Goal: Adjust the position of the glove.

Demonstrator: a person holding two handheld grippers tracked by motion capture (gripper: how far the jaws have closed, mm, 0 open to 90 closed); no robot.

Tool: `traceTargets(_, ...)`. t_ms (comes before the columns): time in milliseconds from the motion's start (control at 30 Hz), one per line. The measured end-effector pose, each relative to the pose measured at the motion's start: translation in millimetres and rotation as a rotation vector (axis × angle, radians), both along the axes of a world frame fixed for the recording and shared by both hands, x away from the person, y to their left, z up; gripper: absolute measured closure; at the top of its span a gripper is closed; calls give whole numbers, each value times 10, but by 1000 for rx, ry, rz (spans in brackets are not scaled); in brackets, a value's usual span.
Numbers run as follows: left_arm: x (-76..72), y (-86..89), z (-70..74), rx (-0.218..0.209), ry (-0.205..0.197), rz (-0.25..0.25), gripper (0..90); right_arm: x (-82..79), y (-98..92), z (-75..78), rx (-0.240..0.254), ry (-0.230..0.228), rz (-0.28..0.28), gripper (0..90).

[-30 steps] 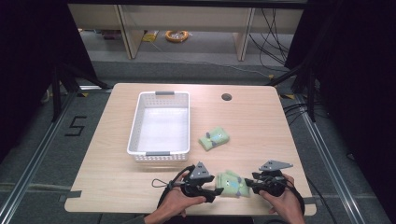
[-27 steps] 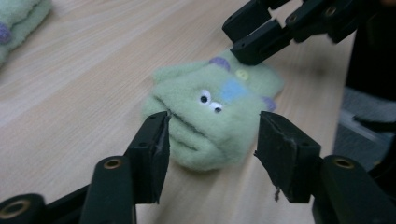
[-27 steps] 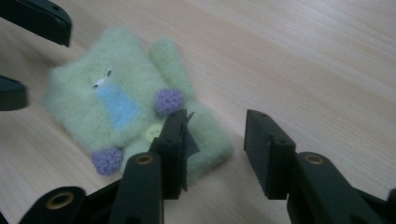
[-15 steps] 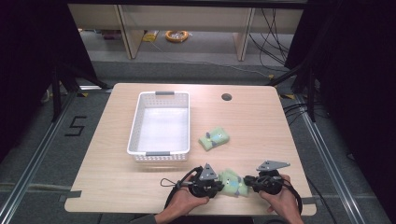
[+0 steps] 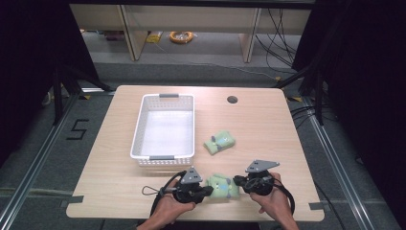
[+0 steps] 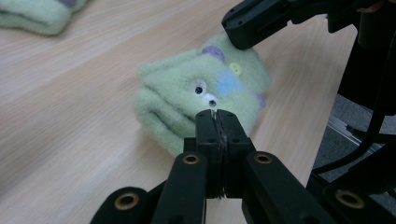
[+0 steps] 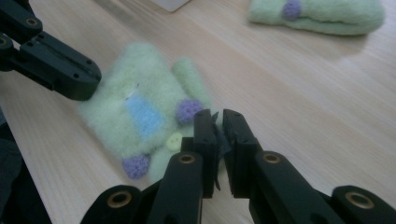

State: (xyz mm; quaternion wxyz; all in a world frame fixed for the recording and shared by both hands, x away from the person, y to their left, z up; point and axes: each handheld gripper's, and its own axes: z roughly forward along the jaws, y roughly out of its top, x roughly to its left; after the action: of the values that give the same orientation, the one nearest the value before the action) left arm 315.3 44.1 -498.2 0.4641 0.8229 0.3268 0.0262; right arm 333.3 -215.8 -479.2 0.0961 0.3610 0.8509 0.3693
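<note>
With both jaw pairs just closed, left hand-held gripper [image 6: 215, 113] pinches the near edge of the green mitten [image 6: 201, 100]; right hand-held gripper [image 7: 215, 116] is pressed nearly together at its other edge, grip on fabric unclear. Mitten lies on the bench [image 5: 268, 124] near the front edge. Second mitten [image 5: 219, 142] sits beside the white basket [image 5: 139, 129]. Likely step: grasp secured; next is a joint lift toward the basket.

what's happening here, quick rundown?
A person works two handheld tools at the near edge of the table. The left tool and right tool have just closed, each pinching one end of a fuzzy green mitten lying flat between them. A second green mitten lies farther back, beside an empty white basket. Nothing is in the basket yet.
</note>
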Motion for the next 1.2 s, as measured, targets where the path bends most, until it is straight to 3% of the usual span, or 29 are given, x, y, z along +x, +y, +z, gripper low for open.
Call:
traceTargets(100, 8, 103, -37, -4, 31, 13, 885, 19, 78, -34, 1, 8, 15, 852)
traceTargets(167, 2, 106, -57, -12, 33, 24, 884, 27, 90, -40, -14, 16, 30, 851)
traceTargets(267, -2, 116, -101, 11, 53, 24, 867, 31, 152, -116, -58, 41, 42, 844)
traceTargets(300, -1, 108, -108, 11, 37, 25, 867, 31, 152, -116, -58, 41, 42, 844)
traceTargets(333, 0, 109, -101, 14, 45, 21, 838, 40, 158, -151, -52, 22, 38, 839)
traceTargets(367, -9, 109, -92, 15, 43, 28, 756, 41, 143, -143, -42, 57, 23, 818)
traceTargets(400, -10, 111, -86, 12, 42, 24, 687, 41, 143, -143, -42, 57, 23, 818)
traceTargets(433, -33, 118, -50, 14, 35, 49, 594, 49, 129, -135, -43, 69, 25, 753)
traceTargets(467, -40, 135, -31, 12, 27, 61, 535, 61, 116, -136, -39, 44, 22, 724)
traceTargets(567, -54, 211, 32, -2, 22, 88, 438, 113, 79, -55, -16, 31, -5, 632)
traceTargets(600, -60, 247, 55, -19, 30, 99, 421, 153, 59, -25, -11, 11, -18, 620)
traceTargets(700, -71, 307, 85, -27, 31, 113, 406, 259, 32, 63, -1, 15, -61, 605)
traceTargets(733, -73, 364, 96, -30, 29, 124, 401, 391, 39, 99, 4, -10, -79, 590)
traceTargets(767, -73, 364, 96, -30, 29, 124, 395, 391, 39, 99, 4, -10, -79, 590)
traceTargets(800, -79, 415, 100, -38, 42, 138, 390, 510, 68, 148, -20, -34, -83, 586)
traceTargets(867, -90, 467, 104, -35, 42, 132, 387, 612, 155, 168, -12, -56, -78, 586)
traceTargets(900, -99, 485, 102, -33, 36, 137, 386, 653, 198, 200, -23, -35, -64, 591)
traceTargets(933, -106, 502, 98, -33, 33, 139, 385, 707, 263, 181, -1, -60, -76, 599)
traceTargets(967, -114, 515, 96, -28, 30, 148, 385, 755, 301, 215, -16, -34, -62, 610)
traceTargets(1000, -117, 535, 92, -25, 35, 146, 383, 822, 353, 197, -15, -50, -59, 610)
traceTargets(1067, -118, 555, 87, -26, 39, 139, 379, 882, 395, 206, -30, -35, -48, 609)
traceTargets(1100, -124, 568, 78, -32, 35, 146, 378, 934, 461, 186, -15, -26, -62, 607)
traceTargets(1133, -128, 588, 78, -27, 40, 148, 378, 994, 509, 171, -31, -29, -59, 605)
traceTargets(1167, -136, 624, 74, -32, 40, 159, 378, 1091, 613, 152, -35, 2, -65, 604)
traceTargets(1200, -136, 624, 74, -32, 40, 159, 378, 1091, 613, 152, -35, 2, -65, 604)
